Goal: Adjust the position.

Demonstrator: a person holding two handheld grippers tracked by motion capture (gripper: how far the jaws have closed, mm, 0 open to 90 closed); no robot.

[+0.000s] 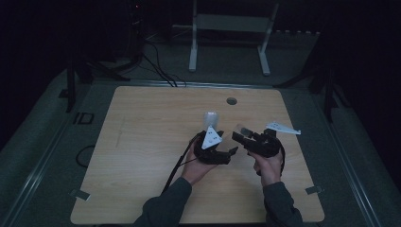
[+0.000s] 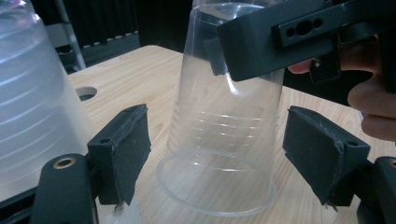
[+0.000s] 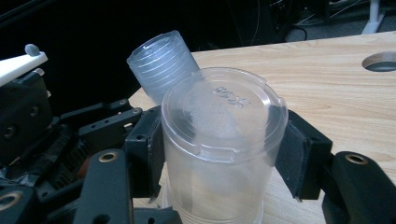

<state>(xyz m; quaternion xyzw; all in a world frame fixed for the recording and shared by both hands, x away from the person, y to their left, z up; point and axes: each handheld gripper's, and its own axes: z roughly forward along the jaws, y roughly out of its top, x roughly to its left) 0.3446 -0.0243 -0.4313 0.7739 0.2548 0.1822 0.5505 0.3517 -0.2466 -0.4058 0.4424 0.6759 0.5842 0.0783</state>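
Here, from above, both grippers meet mid-table [image 1: 142, 142], and a slip could tip the thin cup. In the left gripper view, the left gripper [image 2: 217, 154] stands spread around the upturned cup [image 2: 224, 140], untouching. In the right gripper view, the right gripper [image 3: 224, 154] pinches it; a hard squeeze may buckle it
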